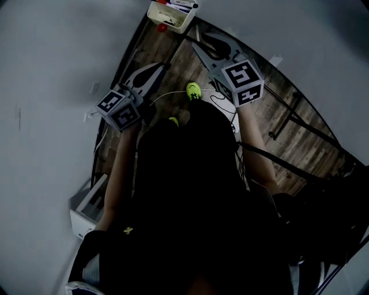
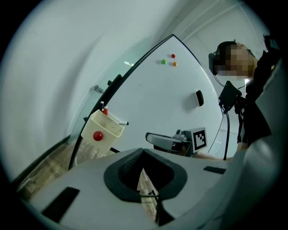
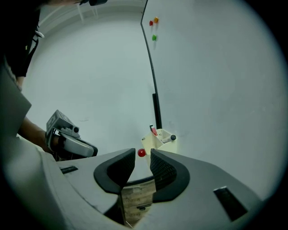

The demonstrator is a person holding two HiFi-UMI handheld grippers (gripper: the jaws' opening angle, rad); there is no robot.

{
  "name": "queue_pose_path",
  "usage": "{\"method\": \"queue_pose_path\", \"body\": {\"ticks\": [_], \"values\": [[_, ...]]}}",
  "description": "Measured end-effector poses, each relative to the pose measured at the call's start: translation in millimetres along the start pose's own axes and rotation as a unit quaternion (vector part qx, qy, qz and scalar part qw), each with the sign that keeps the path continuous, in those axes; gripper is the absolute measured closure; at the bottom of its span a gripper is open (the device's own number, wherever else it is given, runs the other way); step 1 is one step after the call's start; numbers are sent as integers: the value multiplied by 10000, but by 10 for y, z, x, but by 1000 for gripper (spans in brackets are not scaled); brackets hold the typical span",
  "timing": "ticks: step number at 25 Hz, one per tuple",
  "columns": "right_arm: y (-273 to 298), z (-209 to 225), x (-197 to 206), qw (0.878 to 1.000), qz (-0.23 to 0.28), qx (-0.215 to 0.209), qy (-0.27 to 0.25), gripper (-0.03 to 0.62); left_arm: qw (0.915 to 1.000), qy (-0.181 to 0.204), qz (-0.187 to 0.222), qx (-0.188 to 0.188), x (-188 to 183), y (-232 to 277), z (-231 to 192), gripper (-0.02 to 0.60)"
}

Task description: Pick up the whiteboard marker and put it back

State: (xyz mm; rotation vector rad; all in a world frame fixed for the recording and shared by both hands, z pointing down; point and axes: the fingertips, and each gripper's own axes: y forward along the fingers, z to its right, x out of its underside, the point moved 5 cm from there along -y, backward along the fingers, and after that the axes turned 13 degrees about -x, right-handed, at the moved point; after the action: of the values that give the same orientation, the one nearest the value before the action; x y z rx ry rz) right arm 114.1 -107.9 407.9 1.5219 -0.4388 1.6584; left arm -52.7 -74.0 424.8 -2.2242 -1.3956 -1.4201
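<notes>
A cream holder (image 1: 171, 14) hangs on the whiteboard's edge, with a red round magnet (image 1: 162, 27) on its front. A black-capped whiteboard marker (image 3: 170, 139) lies across the holder (image 3: 163, 139), and a red-tipped one (image 3: 153, 130) stands at its back. The black-capped marker (image 2: 121, 123) also pokes out of the holder (image 2: 102, 128) in the left gripper view. My right gripper (image 3: 142, 156) is open and empty, aimed at the holder from a distance. My left gripper (image 2: 143, 152) has its jaw tips together with nothing in them. Both grippers (image 1: 154, 70) (image 1: 203, 41) hang short of the holder.
Coloured magnets (image 2: 173, 59) and a black eraser (image 2: 199, 98) sit on the whiteboard. A person with a headset stands at the right of the left gripper view. Below are the wood floor (image 1: 288, 144), the black stand legs (image 1: 300, 121) and a white box (image 1: 89, 207).
</notes>
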Motion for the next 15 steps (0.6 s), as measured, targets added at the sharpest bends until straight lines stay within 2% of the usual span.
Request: {"method": "queue_pose_path", "body": {"ticks": [2,4,5,15], "values": [[-3,-125,-9,10000,6,29,-42,497,10000,22,-2,41,32,-91,-8,581],[-28,-243,-22,9999,8,87,-103,568,10000,37,12,88,60,-183,3,581],[-42,-304,-26,9999,3,109,-120,582,9999,41,25,116,73,-233,14,581],[-54,-1120,-1,9993,-81,223,-291,583,9986,210,208,435,182,-919,30,581]]}}
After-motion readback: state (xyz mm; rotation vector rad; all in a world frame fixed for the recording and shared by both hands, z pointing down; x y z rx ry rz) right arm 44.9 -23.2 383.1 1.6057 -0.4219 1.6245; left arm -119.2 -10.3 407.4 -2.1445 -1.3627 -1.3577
